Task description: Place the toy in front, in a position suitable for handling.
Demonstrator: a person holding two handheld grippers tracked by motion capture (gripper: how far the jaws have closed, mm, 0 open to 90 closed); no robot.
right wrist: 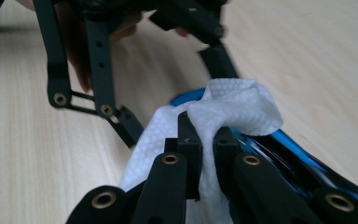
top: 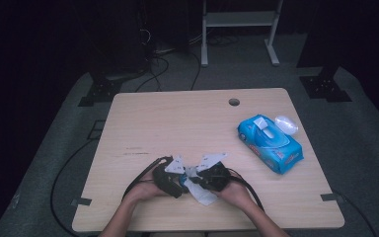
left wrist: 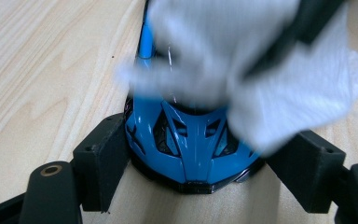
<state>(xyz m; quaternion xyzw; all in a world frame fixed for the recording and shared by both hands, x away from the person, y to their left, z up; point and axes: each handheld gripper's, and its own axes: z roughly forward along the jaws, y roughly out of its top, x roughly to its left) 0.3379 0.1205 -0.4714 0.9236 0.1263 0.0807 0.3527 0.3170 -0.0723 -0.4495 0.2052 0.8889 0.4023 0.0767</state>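
A shiny blue toy car rests on the wooden table near its front edge. My left gripper is shut on it, one black pad against each side. My right gripper is shut on a white wipe, which drapes over the car's top. In the left gripper view the wipe is blurred and hides the far half of the car. In the high view both grippers, left and right, meet tip to tip, and the wipe hangs down toward the person.
A blue pack of wet wipes lies at the table's right, its white lid flipped open. A cable hole sits near the far edge. Cables trail from both grippers. Beyond the table stands a white frame.
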